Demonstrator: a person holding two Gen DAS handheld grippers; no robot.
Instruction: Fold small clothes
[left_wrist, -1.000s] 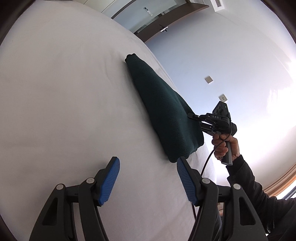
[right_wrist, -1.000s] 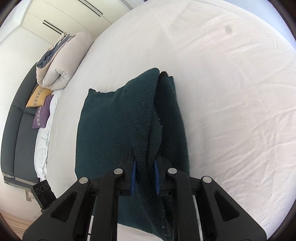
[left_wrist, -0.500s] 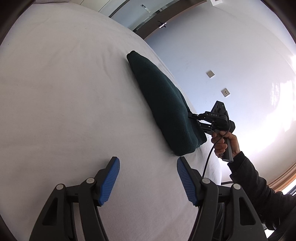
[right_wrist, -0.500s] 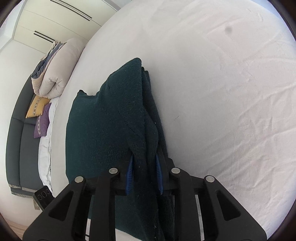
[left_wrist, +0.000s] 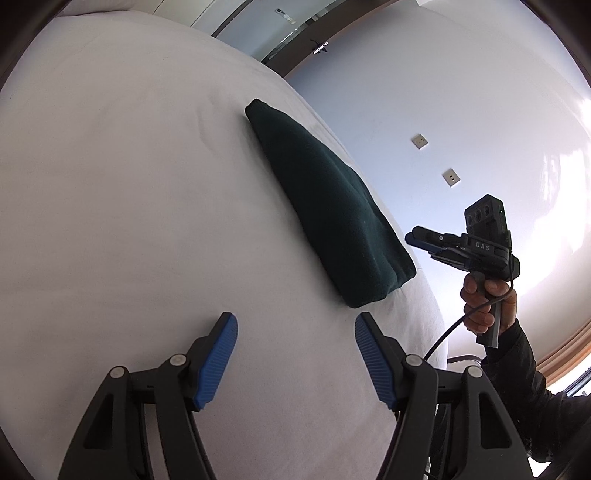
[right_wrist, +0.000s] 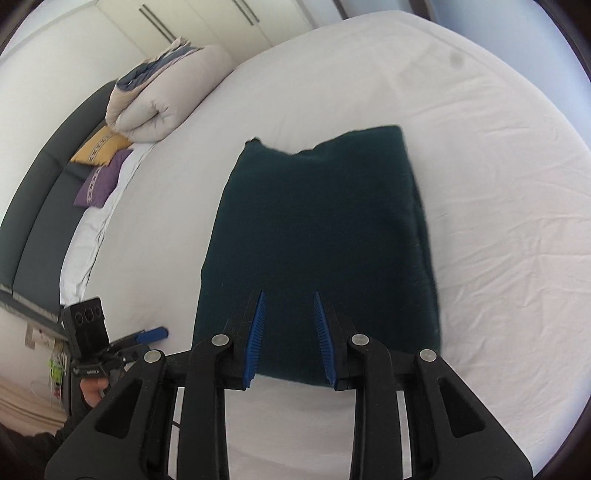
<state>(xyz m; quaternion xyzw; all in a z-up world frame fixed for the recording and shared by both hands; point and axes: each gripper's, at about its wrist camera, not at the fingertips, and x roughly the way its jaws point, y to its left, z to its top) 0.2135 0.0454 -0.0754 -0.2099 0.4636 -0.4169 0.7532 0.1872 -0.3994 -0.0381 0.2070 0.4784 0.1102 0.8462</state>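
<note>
Two fisheye views are given, each taken from just behind a gripper's two blue-padded fingers and angled down at a white bed (left_wrist: 129, 221). The left wrist view is set low and close over the sheet, faced across the bed toward a pale wall; the folded dark green garment (left_wrist: 332, 221) is seen edge-on, with the right gripper (left_wrist: 421, 240) beyond it. The right wrist view is set higher, looking steeply down on the same garment (right_wrist: 317, 236), with the left gripper (right_wrist: 151, 334) at the lower left.
</note>
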